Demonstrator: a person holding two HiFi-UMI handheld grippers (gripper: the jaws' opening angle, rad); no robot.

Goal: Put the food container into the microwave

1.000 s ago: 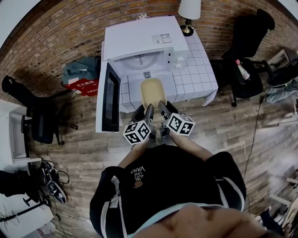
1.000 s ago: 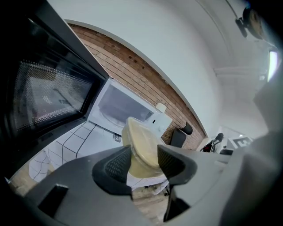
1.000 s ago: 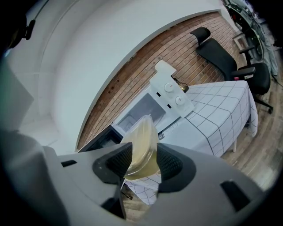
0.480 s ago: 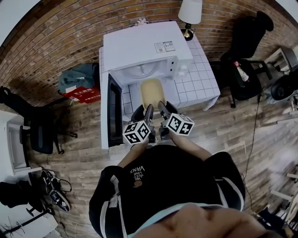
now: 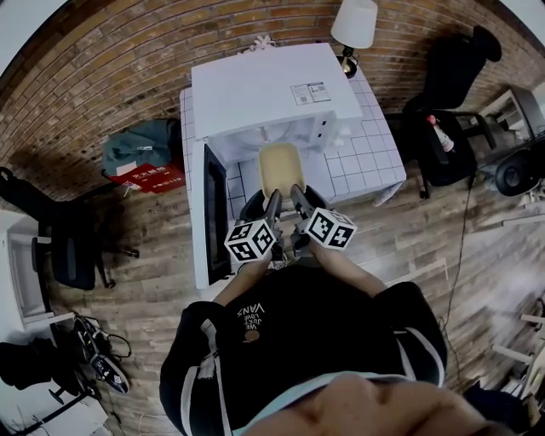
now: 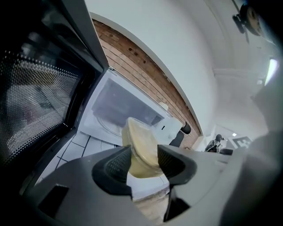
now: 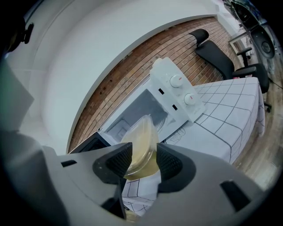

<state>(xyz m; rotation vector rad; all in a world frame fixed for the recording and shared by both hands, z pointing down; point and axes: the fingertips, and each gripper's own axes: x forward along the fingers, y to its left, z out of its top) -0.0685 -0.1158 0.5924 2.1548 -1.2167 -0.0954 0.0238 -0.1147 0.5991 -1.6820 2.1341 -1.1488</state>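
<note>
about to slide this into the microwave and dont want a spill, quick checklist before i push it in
1. Left claw shut on food container: ok.
2. Right claw shut on it too: ok.
3. Microwave door swung open: ok.
4. Container lined up in front of the opening: ok.
5. Container sealed against spills: cannot tell.

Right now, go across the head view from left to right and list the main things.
Left to right: dark chair → teal bag → microwave door → container → lamp → black office chair.
</note>
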